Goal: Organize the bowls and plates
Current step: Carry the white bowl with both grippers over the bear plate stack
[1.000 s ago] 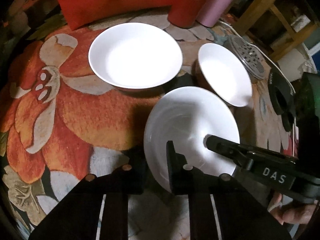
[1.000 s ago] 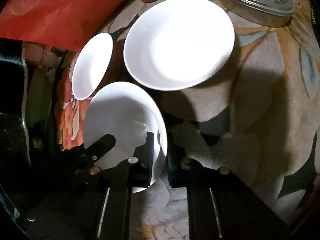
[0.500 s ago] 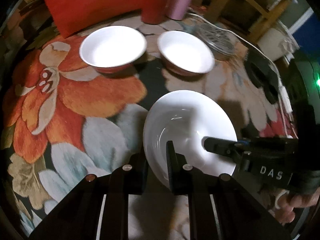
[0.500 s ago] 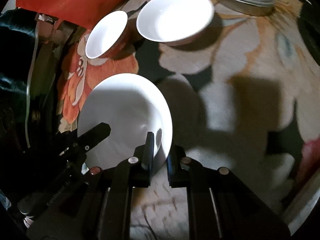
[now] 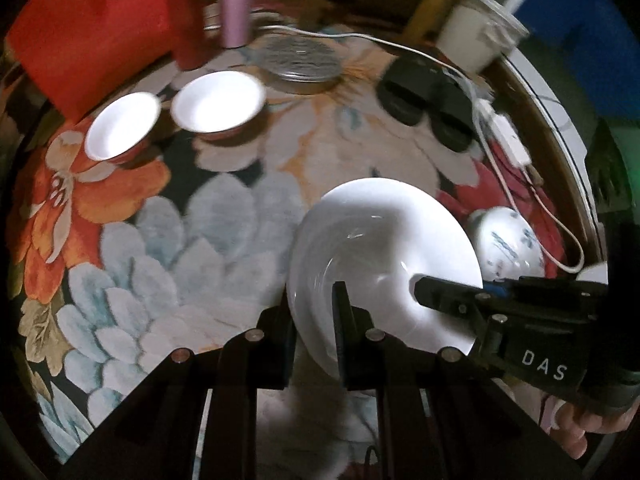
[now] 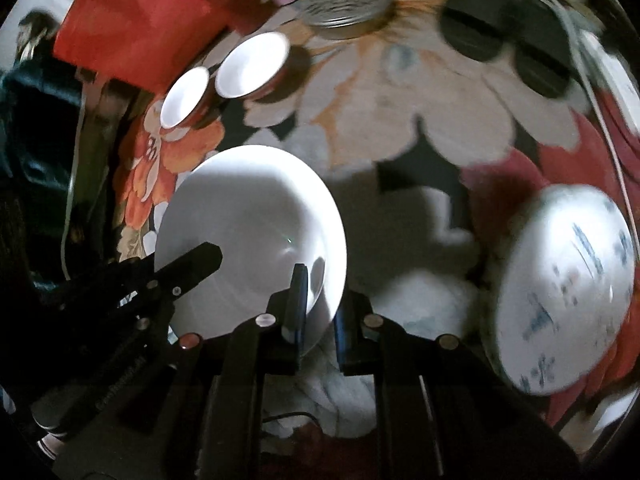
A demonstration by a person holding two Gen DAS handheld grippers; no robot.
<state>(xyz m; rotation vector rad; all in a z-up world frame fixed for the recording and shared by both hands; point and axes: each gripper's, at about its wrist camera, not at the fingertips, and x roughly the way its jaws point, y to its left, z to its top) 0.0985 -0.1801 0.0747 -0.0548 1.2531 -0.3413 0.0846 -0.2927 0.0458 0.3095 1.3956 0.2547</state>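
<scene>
Both grippers hold one white plate (image 5: 384, 256) above the flowered rug. My left gripper (image 5: 314, 312) is shut on its left rim. My right gripper (image 6: 320, 304) is shut on its right rim, and shows in the left wrist view (image 5: 448, 300) at the right. The plate also shows in the right wrist view (image 6: 252, 240). Two white bowls (image 5: 218, 102) (image 5: 120, 126) sit side by side on the rug at the far left. A white dish with blue marks (image 6: 560, 292) lies on the rug right of the held plate; it also shows in the left wrist view (image 5: 508, 244).
A red cushion (image 5: 92, 28), a red cylinder (image 5: 188, 12) and a pink cylinder (image 5: 234, 0) stand beyond the bowls. A round metal lid (image 5: 300, 60), black sandals (image 5: 428, 100) and a white cable with charger (image 5: 504, 132) lie at the far right of the rug.
Both grippers have carried the plate back and to the right, away from the two bowls. The blue-marked dish has come into view on the right.
</scene>
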